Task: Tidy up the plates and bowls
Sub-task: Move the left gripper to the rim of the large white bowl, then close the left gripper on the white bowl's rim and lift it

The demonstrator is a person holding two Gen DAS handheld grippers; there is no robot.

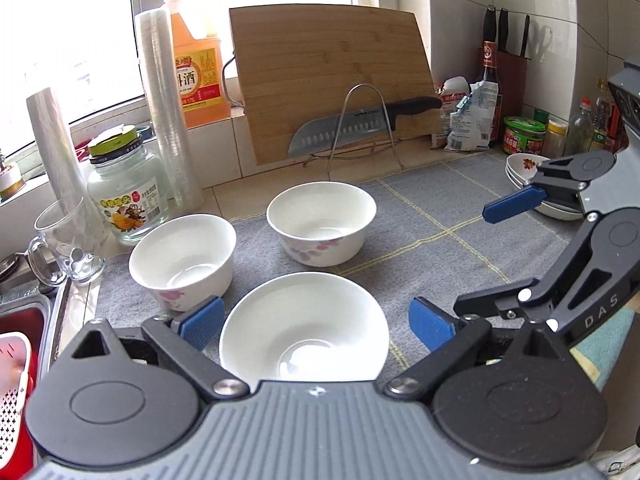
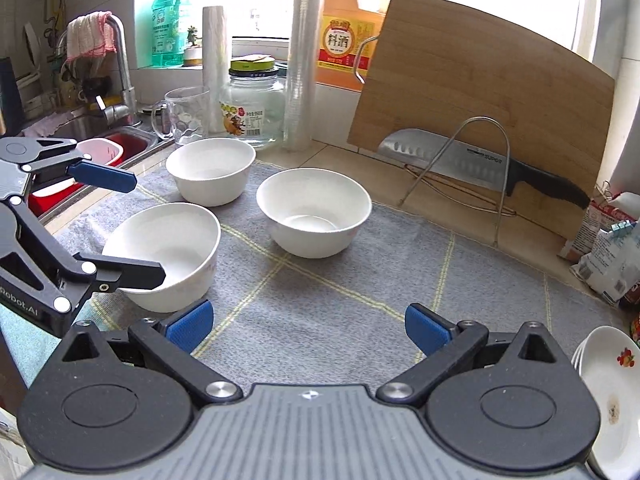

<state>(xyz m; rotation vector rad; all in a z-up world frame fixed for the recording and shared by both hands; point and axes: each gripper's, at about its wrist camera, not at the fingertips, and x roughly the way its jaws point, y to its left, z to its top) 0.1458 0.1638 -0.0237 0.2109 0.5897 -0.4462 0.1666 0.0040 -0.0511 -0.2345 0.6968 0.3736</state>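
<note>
Bowls, three white ones, sit on the gray mat. Left gripper is wide open around the near one. Right gripper is open too, holding nothing.

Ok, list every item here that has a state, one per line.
left gripper: open, empty, over the nearest bowl
right gripper: open, empty
nearest bowl: upright, empty
left bowl: upright, empty
far bowl: upright, empty
plates: stacked, top one stained
glass jar: lid on
glass mug: upright, empty
knife: resting in wire rack
cutting board: leaning on wall
</note>
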